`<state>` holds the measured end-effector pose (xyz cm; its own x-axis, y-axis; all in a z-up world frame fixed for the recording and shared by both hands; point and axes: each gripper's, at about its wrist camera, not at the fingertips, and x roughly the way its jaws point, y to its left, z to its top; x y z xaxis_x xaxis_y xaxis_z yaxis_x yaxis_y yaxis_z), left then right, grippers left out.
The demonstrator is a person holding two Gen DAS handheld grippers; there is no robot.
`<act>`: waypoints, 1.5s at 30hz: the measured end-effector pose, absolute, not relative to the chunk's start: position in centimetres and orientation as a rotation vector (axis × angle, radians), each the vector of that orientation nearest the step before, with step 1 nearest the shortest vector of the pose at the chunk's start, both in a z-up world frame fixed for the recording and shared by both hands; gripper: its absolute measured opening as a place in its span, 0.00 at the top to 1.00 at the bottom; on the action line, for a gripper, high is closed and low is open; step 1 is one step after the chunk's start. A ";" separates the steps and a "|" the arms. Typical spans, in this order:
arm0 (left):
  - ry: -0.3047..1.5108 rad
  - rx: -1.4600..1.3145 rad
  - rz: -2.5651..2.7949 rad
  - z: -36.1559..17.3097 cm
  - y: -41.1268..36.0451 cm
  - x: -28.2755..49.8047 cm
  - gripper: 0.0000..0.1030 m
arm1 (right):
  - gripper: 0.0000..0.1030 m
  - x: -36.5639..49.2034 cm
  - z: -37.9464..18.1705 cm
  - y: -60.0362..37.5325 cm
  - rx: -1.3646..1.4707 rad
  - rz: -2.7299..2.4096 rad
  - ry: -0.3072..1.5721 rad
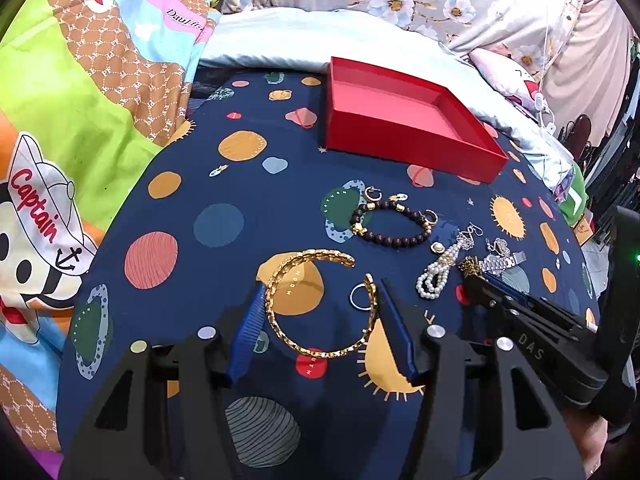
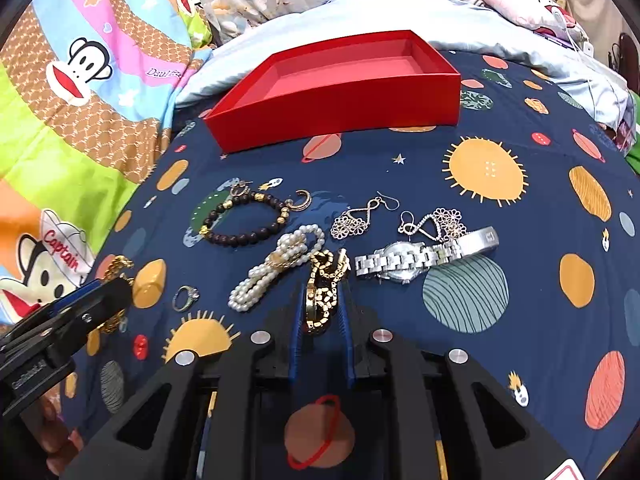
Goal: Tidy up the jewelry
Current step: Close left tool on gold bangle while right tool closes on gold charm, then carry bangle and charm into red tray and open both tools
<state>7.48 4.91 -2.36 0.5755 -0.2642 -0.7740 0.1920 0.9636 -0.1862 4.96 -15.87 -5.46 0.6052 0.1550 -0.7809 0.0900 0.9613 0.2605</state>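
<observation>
- The jewelry lies on a bed under a dark blue sheet [image 1: 208, 264] printed with flat planets and suns; soft, crumpled cartoon and floral bedding lies round it.
- A shallow red box [image 2: 332, 120], stiff and matte with straight walls, sits at the far side of the sheet; nothing lies in it in either view.
- The left claw [image 1: 320, 312] stands about half open, its ribbed blue pads on either side of a woven gold chain bangle [image 1: 316, 308] shaped like an open C; whether the pads press on it cannot be told.
- A thin silver ring [image 1: 360, 298] lies just inside the bangle's gap.
- The right claw [image 2: 323, 312] is pinched nearly closed on a gold link watch [image 2: 322, 292], its band bunched between the blue pads.
- Only the right view shows clearly a shiny steel watch [image 2: 424, 258] lying flat, two lacy silver earrings [image 2: 362, 216] beyond it, and a stone on the ring.
- Both views show a dark bead bracelet [image 2: 244, 220] with gold spacers and a knotted bundle of pearls [image 2: 276, 266], all near each other, between the claws and the box.
</observation>
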 end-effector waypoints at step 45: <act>0.764 0.072 -0.348 2.5 -10.2 37.5 0.38 | 0.77 34.5 0.5 -26.8 0.187 0.020 0.858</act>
<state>37.46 -10.21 2.48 0.6680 -0.2823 -0.6885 0.3341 0.9405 -0.0615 34.53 -26.78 0.49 0.6551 0.0923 -0.7499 0.0580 0.9834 0.1717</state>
